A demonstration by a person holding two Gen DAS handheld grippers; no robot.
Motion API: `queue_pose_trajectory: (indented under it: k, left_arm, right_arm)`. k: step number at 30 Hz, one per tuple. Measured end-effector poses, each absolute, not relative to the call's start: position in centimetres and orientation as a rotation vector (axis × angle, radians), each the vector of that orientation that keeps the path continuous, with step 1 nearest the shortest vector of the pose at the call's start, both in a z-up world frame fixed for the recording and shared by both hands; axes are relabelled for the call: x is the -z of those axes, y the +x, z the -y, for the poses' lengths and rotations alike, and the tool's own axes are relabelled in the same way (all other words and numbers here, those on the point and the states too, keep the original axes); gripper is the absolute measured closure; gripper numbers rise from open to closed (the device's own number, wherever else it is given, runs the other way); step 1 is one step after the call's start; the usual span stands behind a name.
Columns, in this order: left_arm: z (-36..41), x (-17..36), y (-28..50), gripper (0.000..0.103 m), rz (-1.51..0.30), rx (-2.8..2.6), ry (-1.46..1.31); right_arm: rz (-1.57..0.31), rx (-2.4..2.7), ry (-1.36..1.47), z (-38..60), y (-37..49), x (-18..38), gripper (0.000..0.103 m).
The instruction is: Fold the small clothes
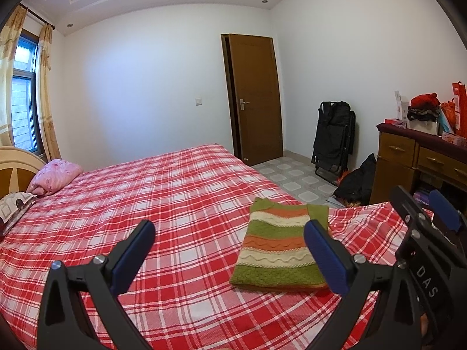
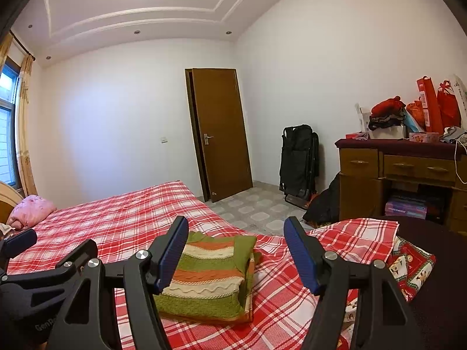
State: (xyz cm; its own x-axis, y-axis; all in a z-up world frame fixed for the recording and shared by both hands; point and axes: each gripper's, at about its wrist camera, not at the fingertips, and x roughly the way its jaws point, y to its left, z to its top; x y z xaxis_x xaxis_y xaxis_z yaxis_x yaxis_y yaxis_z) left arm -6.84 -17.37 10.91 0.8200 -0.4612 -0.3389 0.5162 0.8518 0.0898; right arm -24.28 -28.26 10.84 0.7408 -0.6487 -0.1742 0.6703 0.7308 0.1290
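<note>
Both our claws, left (image 1: 229, 240) and right (image 2: 235, 248), hang above the bed with jaws wide and nothing in them. The striped sweater (image 1: 280, 248) lies folded into a neat block on the plaid bed (image 1: 175, 192), so we judge the fold done and need only back straight off without snagging it. It sits near the bed's floor-side edge, with bare cover to its left for the next garment.

Red-and-white plaid bed cover (image 1: 181, 192), pink rolled quilt (image 1: 55, 176) by the wooden headboard (image 1: 17, 163), brown door (image 1: 255, 99) ajar, folded black chair (image 2: 299, 162) against the wall, wooden dresser (image 2: 394, 175) piled with red bags (image 2: 435, 105) and clothes, curtained window (image 1: 24, 87).
</note>
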Motion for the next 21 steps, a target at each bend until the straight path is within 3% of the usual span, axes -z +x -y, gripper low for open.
queue_pose_trajectory:
  k: [21]
  left_arm:
    - [17.29, -10.58, -6.13, 0.000, -0.331, 0.508, 0.189]
  right_arm:
    - [-0.117, 0.736, 0.192, 27.95, -24.53, -10.70, 0.034]
